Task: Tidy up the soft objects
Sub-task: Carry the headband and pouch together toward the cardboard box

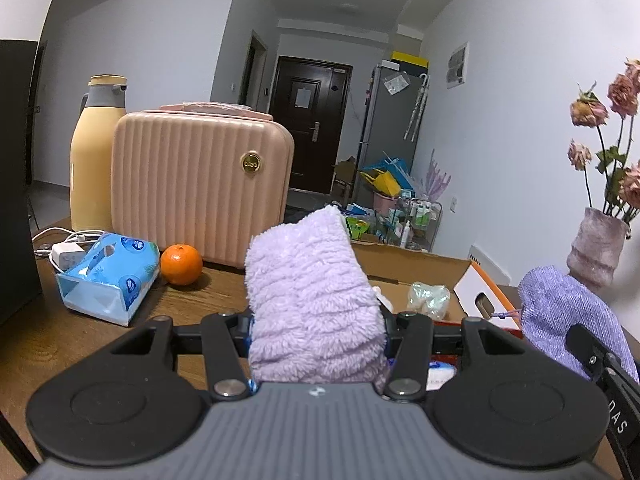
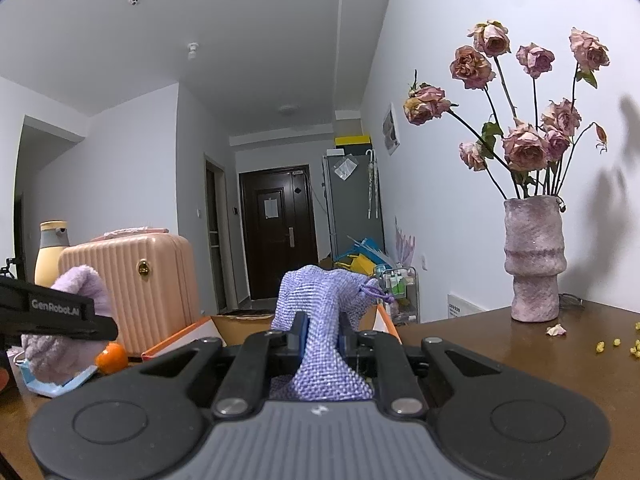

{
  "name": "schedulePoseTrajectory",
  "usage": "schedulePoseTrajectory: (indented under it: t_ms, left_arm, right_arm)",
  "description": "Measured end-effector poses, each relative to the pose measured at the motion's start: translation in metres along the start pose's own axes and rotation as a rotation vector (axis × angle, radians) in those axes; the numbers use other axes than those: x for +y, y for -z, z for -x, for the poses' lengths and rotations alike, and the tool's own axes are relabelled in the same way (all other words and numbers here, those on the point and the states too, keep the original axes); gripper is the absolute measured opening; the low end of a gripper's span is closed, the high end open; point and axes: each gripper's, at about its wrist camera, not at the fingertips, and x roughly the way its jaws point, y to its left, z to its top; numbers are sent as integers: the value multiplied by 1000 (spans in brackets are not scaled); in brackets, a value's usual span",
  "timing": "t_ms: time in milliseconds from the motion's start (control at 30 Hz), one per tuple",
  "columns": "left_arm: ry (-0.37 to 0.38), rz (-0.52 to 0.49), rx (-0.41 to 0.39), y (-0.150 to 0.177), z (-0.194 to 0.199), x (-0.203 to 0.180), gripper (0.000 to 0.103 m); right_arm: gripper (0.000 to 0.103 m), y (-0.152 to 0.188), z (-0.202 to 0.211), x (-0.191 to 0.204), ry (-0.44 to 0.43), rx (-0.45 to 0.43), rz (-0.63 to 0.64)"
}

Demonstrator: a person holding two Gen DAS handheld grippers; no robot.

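Note:
My left gripper [image 1: 318, 326] is shut on a folded fluffy lilac towel [image 1: 310, 300], which stands up between the fingers above the wooden table [image 1: 192, 300]. My right gripper [image 2: 322, 338] is shut on a purple knitted drawstring pouch [image 2: 320, 304], held upright. In the left wrist view that pouch [image 1: 568, 320] shows at the right edge. The lilac towel [image 2: 68, 320] and the left gripper's black finger show at the left of the right wrist view. An open cardboard box [image 1: 416, 272] lies just beyond the towel, with a pale shiny bundle [image 1: 426, 298] inside.
On the table stand a pink ribbed case [image 1: 200, 184], a yellow thermos [image 1: 94, 152], a blue tissue pack [image 1: 106, 276], an orange [image 1: 181, 264] and a white charger [image 1: 66, 254]. A pink vase of dried roses [image 2: 534, 256] stands at the right, petals scattered near it.

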Motion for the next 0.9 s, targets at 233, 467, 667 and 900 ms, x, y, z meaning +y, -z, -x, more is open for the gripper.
schedulePoseTrajectory:
  t_ms: [233, 467, 667, 900]
  left_arm:
    - [-3, 12, -14, -10, -8, 1, 51]
    - [6, 18, -39, -20, -18, -5, 51]
    - [20, 9, -38, -24, -33, -11, 51]
    - [28, -9, -32, -26, -50, -21, 51]
  right_arm:
    - [13, -4, -10, 1, -8, -12, 1]
    - [13, -7, -26, -2, -17, 1, -10]
    - [13, -10, -42, -6, -24, 12, -15]
    - [13, -15, -61, -13, -26, 25, -30]
